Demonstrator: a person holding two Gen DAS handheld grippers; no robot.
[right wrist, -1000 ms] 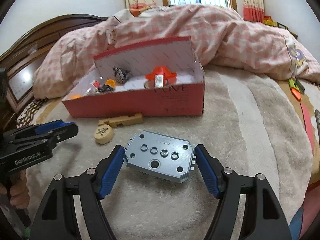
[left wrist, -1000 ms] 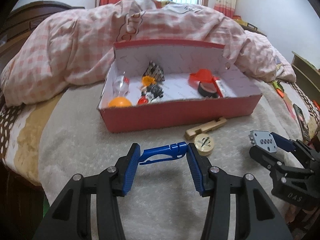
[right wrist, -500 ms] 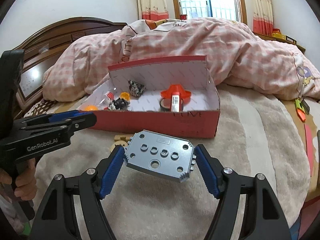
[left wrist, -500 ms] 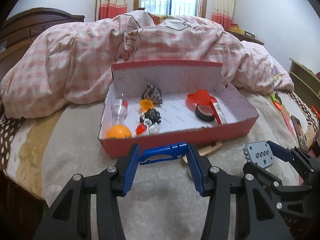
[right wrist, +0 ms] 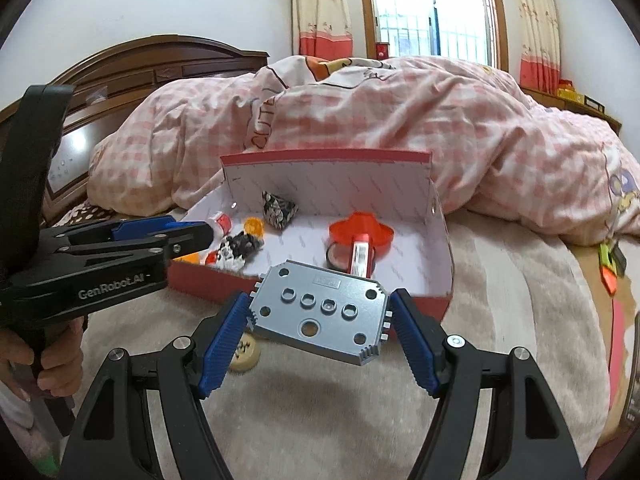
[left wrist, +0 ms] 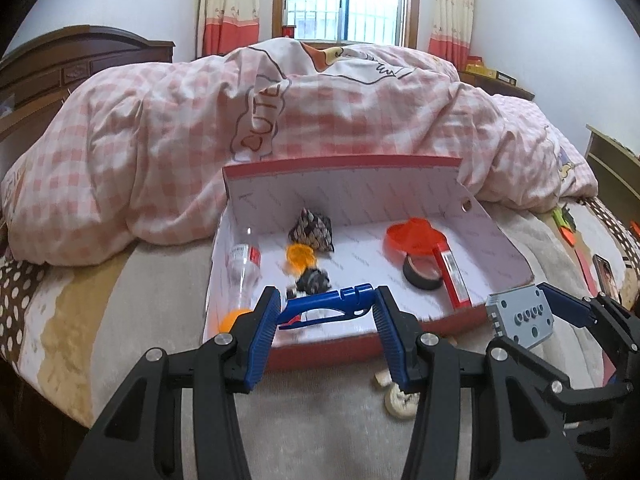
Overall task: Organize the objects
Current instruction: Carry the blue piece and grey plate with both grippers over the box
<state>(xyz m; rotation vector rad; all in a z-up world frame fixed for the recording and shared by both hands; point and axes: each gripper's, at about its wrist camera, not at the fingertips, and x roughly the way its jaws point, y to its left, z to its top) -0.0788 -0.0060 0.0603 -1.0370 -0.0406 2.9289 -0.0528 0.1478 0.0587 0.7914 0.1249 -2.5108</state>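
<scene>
Grey holed plate (right wrist: 320, 312) clamped in right gripper (right wrist: 320, 334); left gripper (left wrist: 326, 326) pinches blue, perhaps clip-like, piece (left wrist: 328, 305)

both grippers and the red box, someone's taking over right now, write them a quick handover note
Left gripper: shut on the blue clip, raised over the near wall of the red box.
Right gripper: shut on the grey plate, raised just short of the box's near right corner.
Already in the box: clear bottle, orange ball, red cookie cutter, tape roll and small toys.
Left: drop the clip and the plate into the box, then collect the wooden disc and the wooden block on the blanket in front of it.
</scene>
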